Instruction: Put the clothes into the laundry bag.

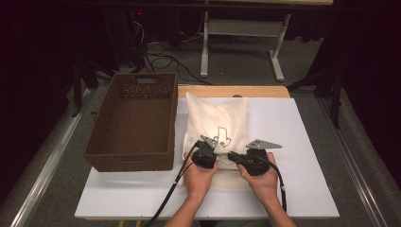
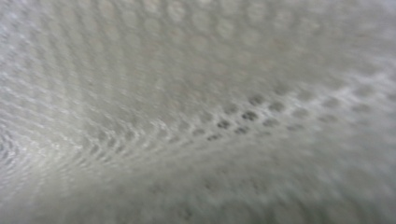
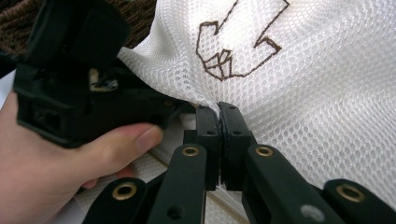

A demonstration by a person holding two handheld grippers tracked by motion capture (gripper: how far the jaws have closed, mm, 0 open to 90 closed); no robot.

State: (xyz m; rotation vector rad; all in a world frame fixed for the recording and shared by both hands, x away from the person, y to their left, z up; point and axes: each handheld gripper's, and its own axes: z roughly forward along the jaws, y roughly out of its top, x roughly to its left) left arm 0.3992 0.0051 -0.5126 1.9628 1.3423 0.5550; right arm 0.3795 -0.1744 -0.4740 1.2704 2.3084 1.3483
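A white mesh bag with a brown stitched outline lies in the middle of the white board. Both hands hold grippers at its near edge. My right gripper is shut, and a fold of the mesh is pinched between its tips; in the high view it points left. My left gripper sits right beside it, its black body against the same fold. Blurred mesh lies right up against the left gripper view's camera and hides the jaws.
A brown wicker basket stands on the left part of the board, its weave just behind the left gripper. Black cables trail off the near edge. Beyond the table are floor cables and a white frame.
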